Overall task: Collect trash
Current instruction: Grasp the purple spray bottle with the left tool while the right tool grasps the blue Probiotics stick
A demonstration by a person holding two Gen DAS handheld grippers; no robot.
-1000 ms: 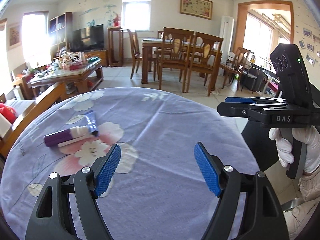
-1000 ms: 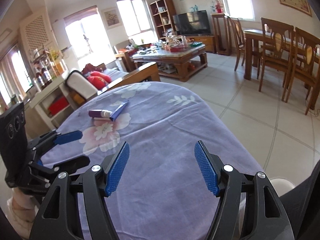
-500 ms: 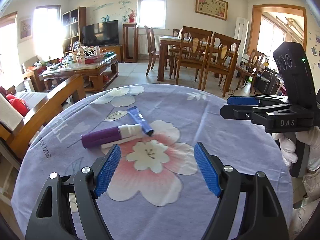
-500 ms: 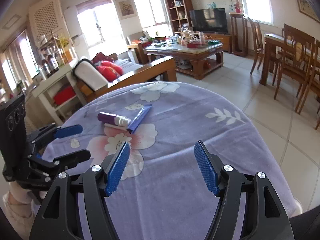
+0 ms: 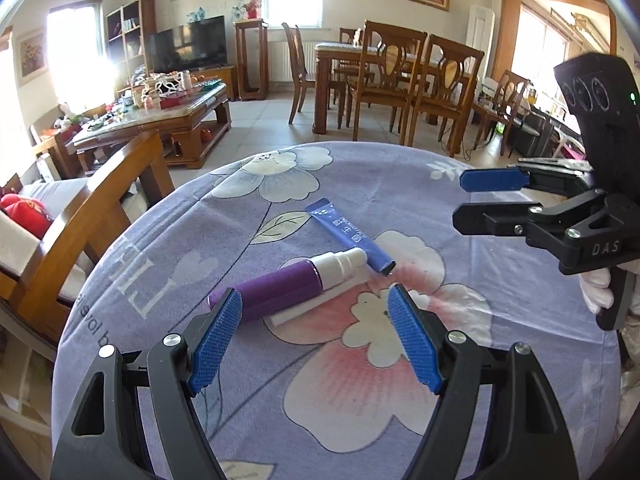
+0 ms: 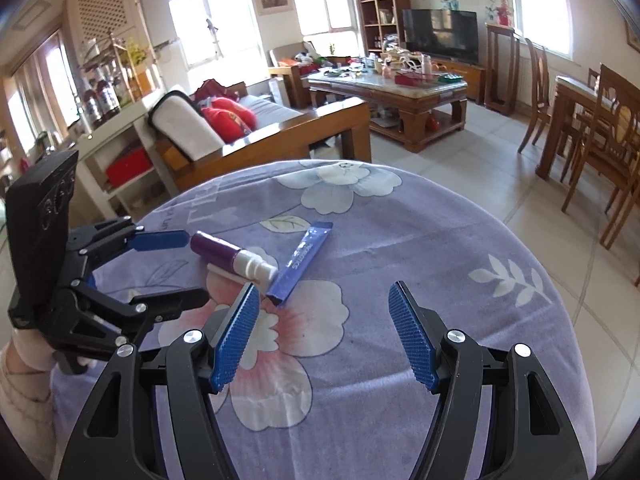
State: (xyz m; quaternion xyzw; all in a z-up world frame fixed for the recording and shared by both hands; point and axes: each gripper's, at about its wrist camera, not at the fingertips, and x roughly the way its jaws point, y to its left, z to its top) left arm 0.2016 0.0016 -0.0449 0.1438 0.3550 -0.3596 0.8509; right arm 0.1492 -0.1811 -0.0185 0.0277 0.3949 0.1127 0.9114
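both grippers over the trash, nothing held

left gripper (image 5: 314, 334) & right gripper (image 6: 322, 334) fingers apart, empty; purple bottle (image 5: 280, 286) + blue tube (image 5: 350, 236) mid surface (image 5: 500, 360), edges well off.

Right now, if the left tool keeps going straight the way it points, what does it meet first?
Probably the purple spray bottle, lying on the flowered cloth just ahead of the open left tool, toward its left pad. Depth is hard to judge.

Purple spray bottle (image 6: 228, 255) touching blue sachet (image 6: 303, 261) on floral cloth (image 6: 400, 248) — right gripper (image 6: 322, 334) fingers spread, empty.
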